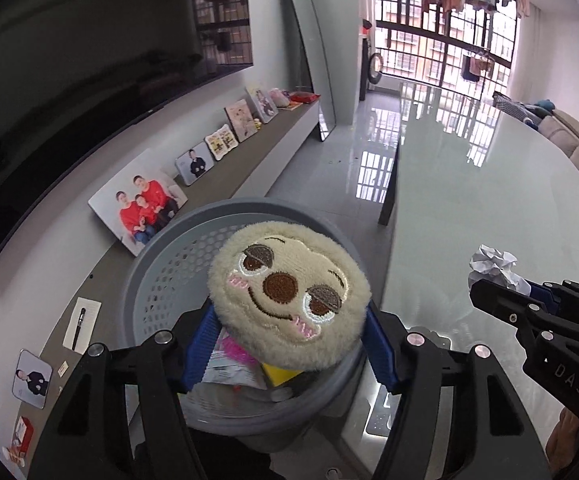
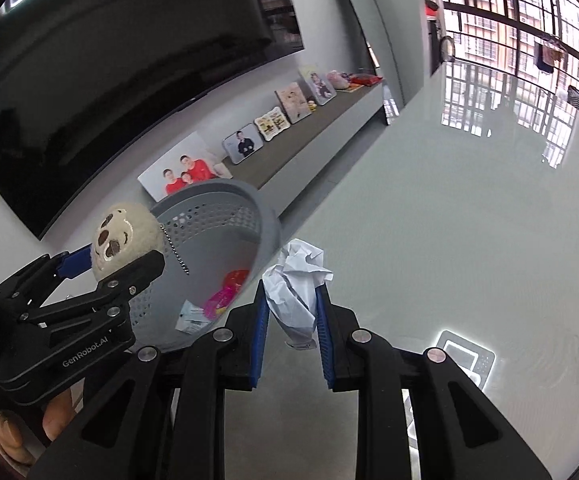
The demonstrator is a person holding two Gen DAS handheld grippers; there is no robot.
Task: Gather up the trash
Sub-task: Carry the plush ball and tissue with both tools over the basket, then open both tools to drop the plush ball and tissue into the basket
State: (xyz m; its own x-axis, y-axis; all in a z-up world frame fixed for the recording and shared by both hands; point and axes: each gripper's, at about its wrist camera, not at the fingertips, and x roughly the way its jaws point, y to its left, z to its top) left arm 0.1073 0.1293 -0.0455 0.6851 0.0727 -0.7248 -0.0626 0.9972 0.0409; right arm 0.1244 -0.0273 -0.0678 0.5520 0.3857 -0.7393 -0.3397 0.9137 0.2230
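Note:
A round cream plush toy (image 1: 289, 300) with a stitched sloth face is clamped between the blue pads of my left gripper (image 1: 289, 336), right above the grey perforated basket (image 1: 249, 206). Wrappers and a pink piece (image 2: 229, 288) lie inside the basket (image 2: 217, 192). My right gripper (image 2: 291, 292) is shut on a crumpled white paper ball (image 2: 297, 280), just right of the basket's rim over the glass table. The left wrist view shows that paper ball (image 1: 493, 264) and the right gripper (image 1: 501, 288) at the right edge. The right wrist view shows the left gripper (image 2: 117, 264) with the plush toy (image 2: 121, 236).
The glossy glass table (image 1: 489, 180) stretches away to the right, and a small lit device (image 2: 463, 354) shows under my right gripper. A low shelf (image 1: 249, 160) with photo frames runs under a dark television at the left. A mirror leans on the wall; a sofa is at the far right.

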